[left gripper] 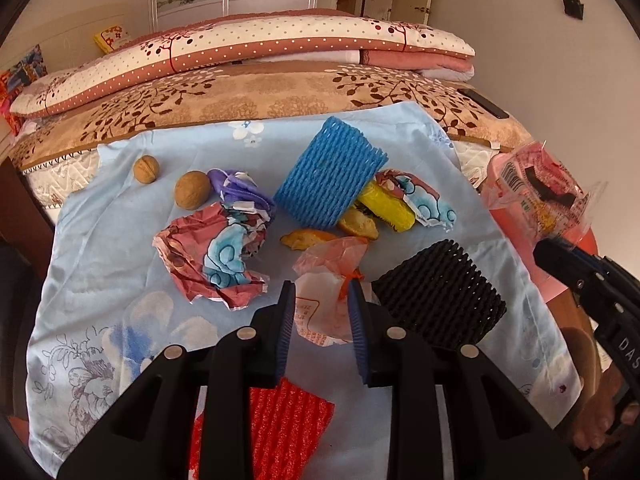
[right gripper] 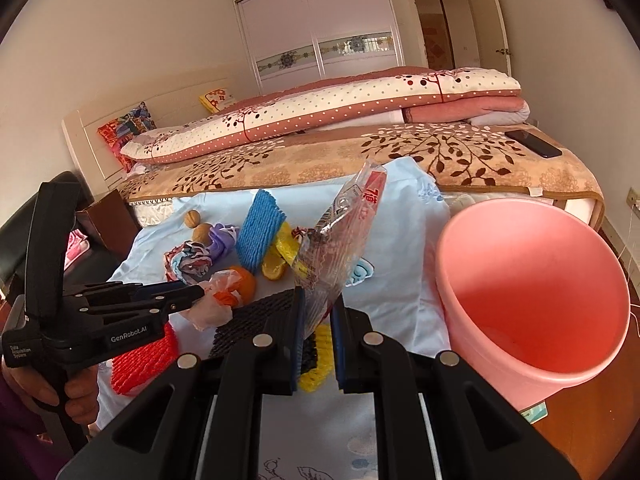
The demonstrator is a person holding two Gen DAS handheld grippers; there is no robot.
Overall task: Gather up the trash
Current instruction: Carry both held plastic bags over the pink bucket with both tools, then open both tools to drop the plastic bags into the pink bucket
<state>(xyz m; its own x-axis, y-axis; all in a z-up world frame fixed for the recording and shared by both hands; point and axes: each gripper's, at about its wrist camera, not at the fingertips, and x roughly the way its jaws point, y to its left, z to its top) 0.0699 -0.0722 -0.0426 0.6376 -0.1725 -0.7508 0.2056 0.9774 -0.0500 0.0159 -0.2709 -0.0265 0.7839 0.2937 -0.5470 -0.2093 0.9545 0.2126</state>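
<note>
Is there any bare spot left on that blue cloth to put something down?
Yes: the light blue floral cloth lies bare at its near left, below the crumpled red cartoon wrapper and left of the red foam net. The middle, around the blue foam net, is crowded.

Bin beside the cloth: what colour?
Pink bin, plain; clearest in the right wrist view.

Foam sleeve (left gripper: pixel 330 174) lies behind plastic bag (left gripper: pixel 328 280), walnuts (left gripper: pixel 192 190) to its left.

A home bedroom: a bed (right gripper: pixel 360 160) with folded quilts (right gripper: pixel 320 116), and a sliding-door wardrobe (right gripper: pixel 320 24) behind the bed.
</note>
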